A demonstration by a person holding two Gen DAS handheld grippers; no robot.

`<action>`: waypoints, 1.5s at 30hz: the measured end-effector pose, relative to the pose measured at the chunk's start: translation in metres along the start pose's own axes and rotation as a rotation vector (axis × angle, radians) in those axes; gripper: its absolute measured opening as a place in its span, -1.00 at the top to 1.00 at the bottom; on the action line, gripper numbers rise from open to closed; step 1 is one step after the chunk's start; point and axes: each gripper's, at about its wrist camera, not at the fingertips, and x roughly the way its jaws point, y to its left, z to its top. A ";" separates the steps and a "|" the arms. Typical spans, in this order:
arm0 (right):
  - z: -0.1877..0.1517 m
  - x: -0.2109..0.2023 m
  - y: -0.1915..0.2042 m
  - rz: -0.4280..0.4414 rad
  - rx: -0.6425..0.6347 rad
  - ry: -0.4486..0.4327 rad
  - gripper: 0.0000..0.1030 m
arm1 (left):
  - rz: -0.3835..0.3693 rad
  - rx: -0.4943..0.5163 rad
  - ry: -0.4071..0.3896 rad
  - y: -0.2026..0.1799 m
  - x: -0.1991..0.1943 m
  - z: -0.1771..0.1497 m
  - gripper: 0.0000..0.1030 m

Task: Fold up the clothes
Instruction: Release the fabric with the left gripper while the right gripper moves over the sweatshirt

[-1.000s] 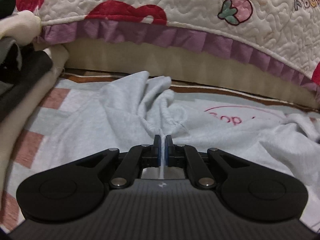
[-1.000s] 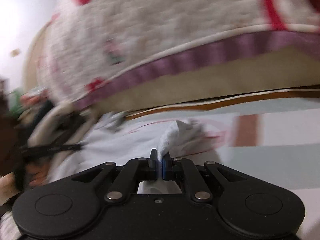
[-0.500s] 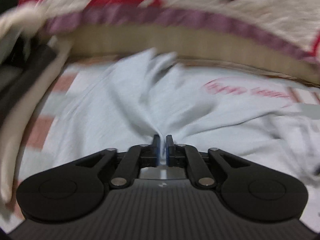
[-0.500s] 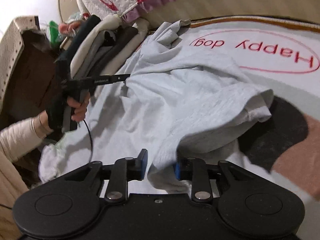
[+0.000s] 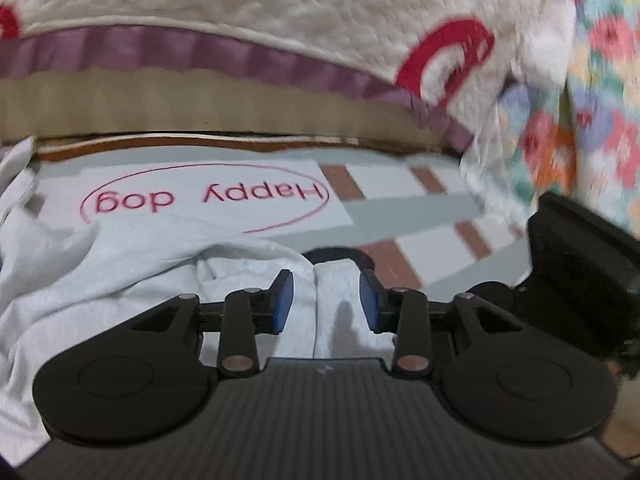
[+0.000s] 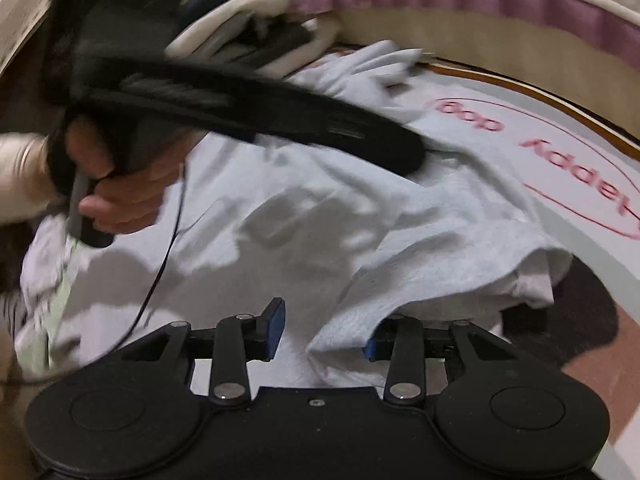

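Release after a fold: both grippers' jaws have just been opening, left gripper (image 5: 326,300) and right gripper (image 6: 326,330) part-open astride loose shirt (image 6: 340,220) cloth. Next, regrasp an edge.

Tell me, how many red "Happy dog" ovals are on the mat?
1. The Happy dog oval is printed on the mat, just beyond the crumpled pale grey garment. The garment may hide more.

Both grippers have let go: the left gripper (image 5: 326,300), pinched on the pale grey garment (image 5: 132,264) a second ago, has just been opening (cloth lies loose between), and the right gripper (image 6: 324,332) likewise, the garment now slumped on the mat (image 5: 400,196).
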 end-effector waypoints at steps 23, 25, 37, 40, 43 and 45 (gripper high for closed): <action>-0.005 -0.055 -0.077 0.409 0.391 -0.218 0.06 | 0.082 0.199 -0.093 -0.031 -0.056 -0.050 0.95; -0.006 -0.043 -0.085 0.494 0.518 -0.261 0.00 | 0.103 0.203 -0.106 -0.031 -0.063 -0.055 0.98; -0.007 -0.029 -0.094 0.531 0.727 -0.346 -0.25 | 0.034 0.103 -0.169 -0.019 -0.087 -0.061 0.97; -0.011 -0.029 -0.097 0.553 0.753 -0.380 -0.26 | 0.014 0.169 -0.113 -0.036 -0.080 -0.063 0.97; -0.014 -0.031 -0.097 0.593 0.753 -0.438 -0.15 | 0.014 0.218 -0.078 -0.049 -0.073 -0.067 0.88; -0.016 -0.046 -0.096 0.592 0.711 -0.549 0.43 | 0.018 0.217 -0.090 -0.052 -0.074 -0.068 0.85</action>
